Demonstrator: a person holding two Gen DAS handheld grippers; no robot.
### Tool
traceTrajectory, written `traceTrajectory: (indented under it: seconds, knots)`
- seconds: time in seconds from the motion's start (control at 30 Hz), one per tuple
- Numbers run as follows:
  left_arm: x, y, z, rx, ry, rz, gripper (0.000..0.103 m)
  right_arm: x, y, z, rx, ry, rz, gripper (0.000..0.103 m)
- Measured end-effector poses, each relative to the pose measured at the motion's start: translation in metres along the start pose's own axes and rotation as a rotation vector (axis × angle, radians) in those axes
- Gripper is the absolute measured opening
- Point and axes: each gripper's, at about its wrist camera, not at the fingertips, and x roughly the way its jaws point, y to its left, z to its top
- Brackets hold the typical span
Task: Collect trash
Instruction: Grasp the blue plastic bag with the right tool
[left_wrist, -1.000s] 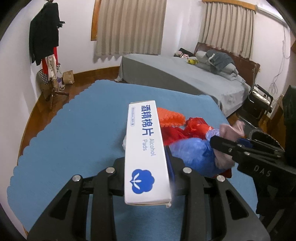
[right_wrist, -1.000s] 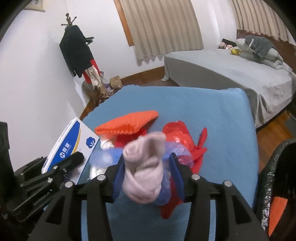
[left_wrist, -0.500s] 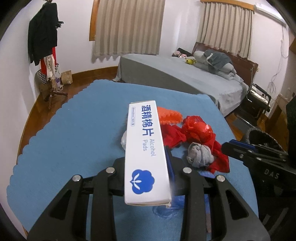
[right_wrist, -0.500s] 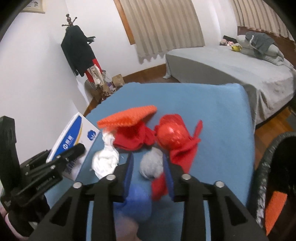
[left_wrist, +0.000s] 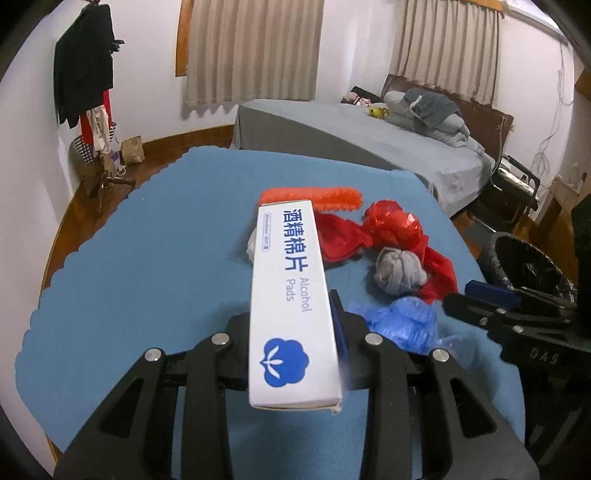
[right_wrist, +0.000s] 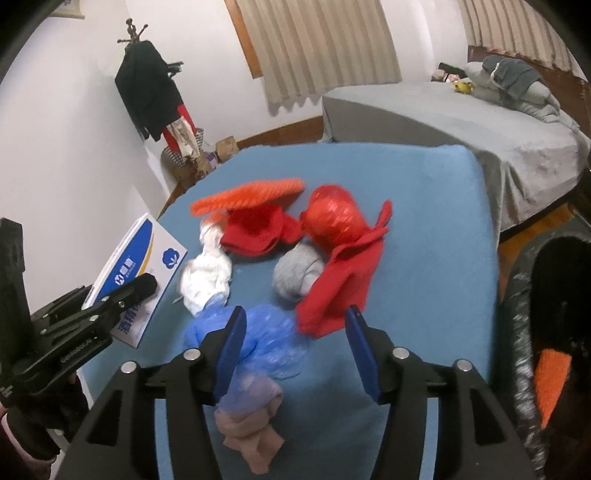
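Now your left gripper (left_wrist: 295, 325) pinches alcohol pads box (left_wrist: 291, 295) above blue table (left_wrist: 147, 266). Your right gripper (right_wrist: 295, 347) jaws spread wide; pink sock (right_wrist: 251, 432) and blue plastic bag (right_wrist: 266, 339) lie between them.

Left gripper (left_wrist: 295, 325) held level above the bench, jaws closed on the white box of alcohol pads (left_wrist: 291, 295), the box pointing forward between them. Right gripper (right_wrist: 295, 343) held just beside it on the right, jaws spread wide with nothing clamped between, blue pads (right_wrist: 231, 343) facing each other. Both grippers pointed forward and slightly down, near each other but apart.
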Motion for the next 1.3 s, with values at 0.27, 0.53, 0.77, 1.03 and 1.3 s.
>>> traceTrajectory:
  seconds: [0.27,0.53,0.77,1.03,1.3]
  knots:
    - [-0.001,0.012,-0.008,-0.016,0.009,0.018,0.031,0.027,0.012,-0.012,0.012,0.069,0.026,0.046]
    - [-0.005,0.017,-0.004,-0.029,-0.003,0.019,0.031,0.015,0.022,-0.003,-0.041,0.047,0.065,0.009]
    - [-0.012,0.009,0.004,-0.026,-0.023,0.003,0.031,-0.02,0.025,0.018,-0.051,-0.044,0.087,0.009]
    - [-0.013,-0.003,0.01,-0.011,-0.032,-0.016,0.031,-0.03,0.022,0.024,-0.055,-0.046,0.077,0.012]
    - [-0.009,0.017,-0.005,-0.018,0.006,0.045,0.031,0.011,0.03,0.004,-0.034,0.056,0.076,0.055]
